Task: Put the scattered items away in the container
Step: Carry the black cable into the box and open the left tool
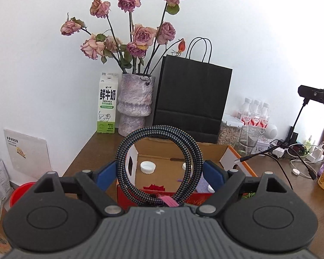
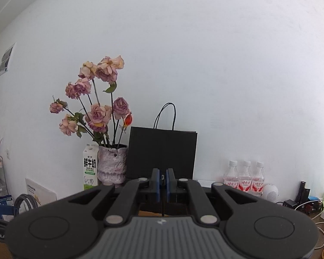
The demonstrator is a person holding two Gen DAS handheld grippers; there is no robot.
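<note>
The cable (image 1: 159,164), a braided coil bound with a pink tie, sits between the blue pads (image 1: 105,173) of your left gripper (image 1: 159,172). The jaws stand wide, and it is hard to tell whether the pads truly pinch the coil or it only rests there near the tie. The coil hangs right in front of the open cardboard box (image 1: 207,151), whose floor already holds a white bottle cap (image 1: 148,166) and some red and purple bits.

Judging by this, the step is the drop. Carry the coil forward until it is over the box floor, past the near red wall, lower it, then spread the jaws fully. Keep the loop from catching the upright white flap (image 1: 131,161) on the left.

Your right gripper (image 2: 162,180) is nearly closed and pinches a small dark plug between its pads; it points at the wall, clear of the box.

Watch the vase of dried roses (image 1: 136,103), the milk carton (image 1: 107,103) and the black paper bag (image 1: 192,99) standing close behind. A loose black wire (image 1: 276,151) trails beside the box's right flap.
</note>
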